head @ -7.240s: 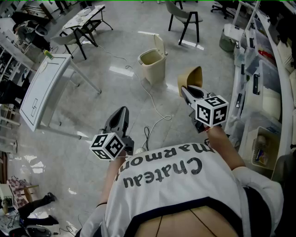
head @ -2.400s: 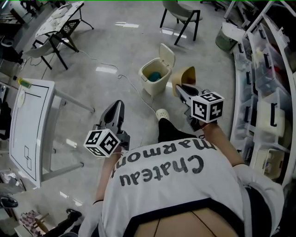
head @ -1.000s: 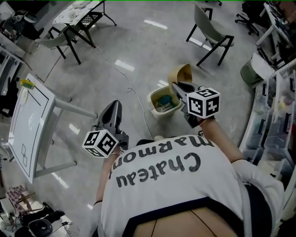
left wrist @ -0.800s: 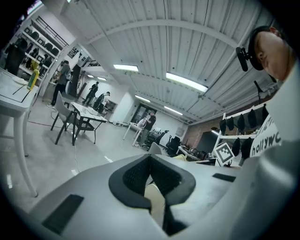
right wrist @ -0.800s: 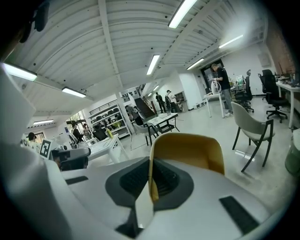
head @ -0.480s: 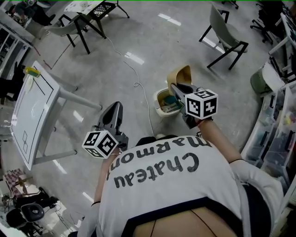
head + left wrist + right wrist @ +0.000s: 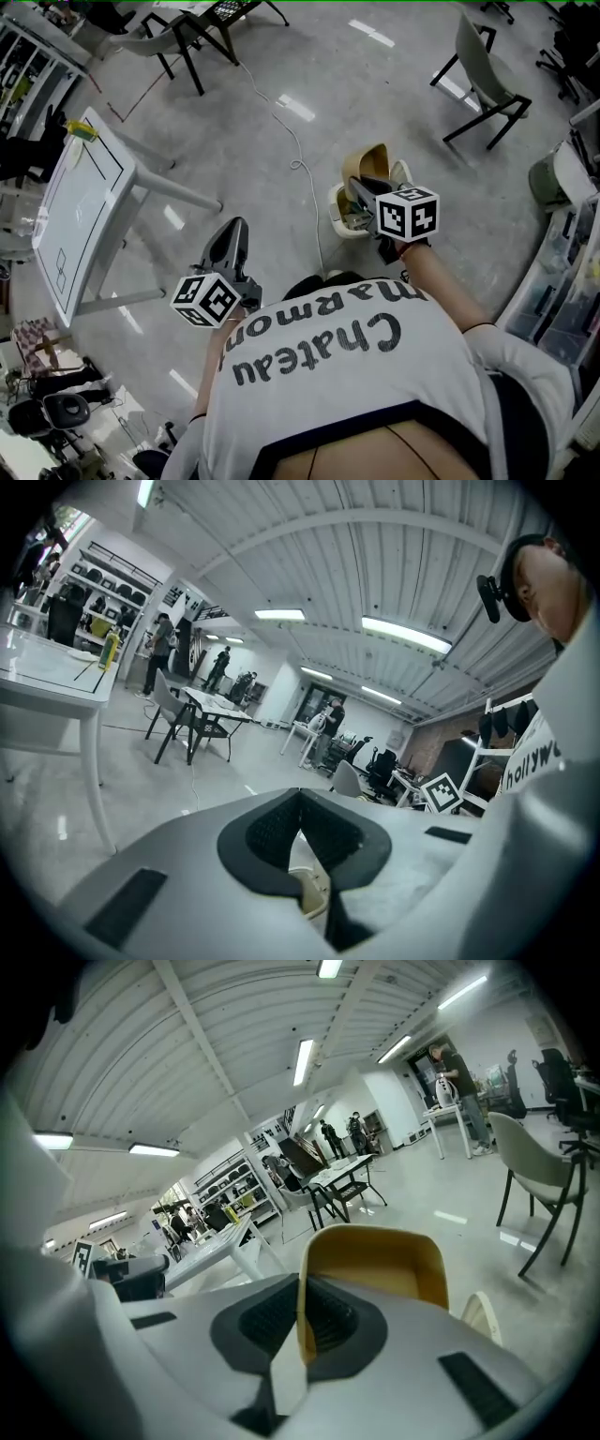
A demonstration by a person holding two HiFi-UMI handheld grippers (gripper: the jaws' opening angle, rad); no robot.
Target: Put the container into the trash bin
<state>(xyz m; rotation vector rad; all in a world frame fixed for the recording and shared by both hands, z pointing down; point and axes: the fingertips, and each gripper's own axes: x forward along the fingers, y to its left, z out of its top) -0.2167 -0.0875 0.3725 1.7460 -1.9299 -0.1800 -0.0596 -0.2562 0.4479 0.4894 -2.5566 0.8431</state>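
Note:
In the head view the cream trash bin (image 7: 338, 202) stands open on the floor just ahead of the person, its lid (image 7: 402, 172) tipped back. The container (image 7: 368, 161) is a tan, thin-walled tub, and my right gripper (image 7: 362, 193) is shut on its wall, holding it over the bin's mouth. In the right gripper view the container (image 7: 375, 1265) rises from between the pads of the right gripper (image 7: 300, 1327), and the bin's lid (image 7: 483, 1321) peeks out at the right. My left gripper (image 7: 234, 227) hangs lower left, away from the bin. Its jaws in the left gripper view (image 7: 300, 829) are shut and hold nothing.
A white table (image 7: 80, 211) stands at the left, and a cable (image 7: 300, 169) runs along the floor past the bin. A chair (image 7: 487, 70) is at the upper right, black-legged furniture (image 7: 202, 28) at the top, and shelving with bins (image 7: 572, 281) along the right edge.
The person has walked up to the bin. The right gripper with the container has come down from short of the bin to over its opening. The left gripper sank a little.

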